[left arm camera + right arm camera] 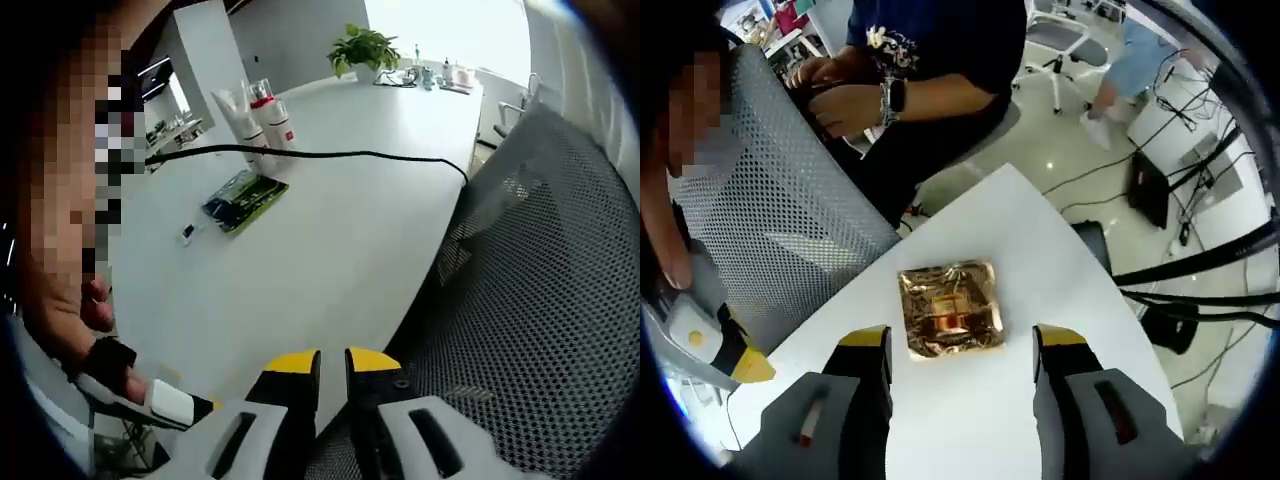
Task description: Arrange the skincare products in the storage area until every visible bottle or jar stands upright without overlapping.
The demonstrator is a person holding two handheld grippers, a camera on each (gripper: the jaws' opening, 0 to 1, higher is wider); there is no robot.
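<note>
Several skincare bottles and tubes (265,120) stand close together, white with red caps and labels, at the far left of a long white table (330,250). My left gripper (332,362) hangs over the table's near edge, far from them. Its yellow-tipped jaws are shut with nothing between them. My right gripper (962,340) is open wide above a white table corner (1040,250). A square gold foil packet (950,310) lies flat just ahead of and between its jaws, untouched. The left gripper's yellow tip (740,360) shows at the lower left.
A black cable (330,153) crosses the table. A green and black flat packet (243,200) lies near the bottles. A potted plant (362,48) stands far back. A grey mesh chair (540,280) (780,220) stands against the table edge. A seated person (920,80) is behind it. Cables (1200,270) trail on the floor.
</note>
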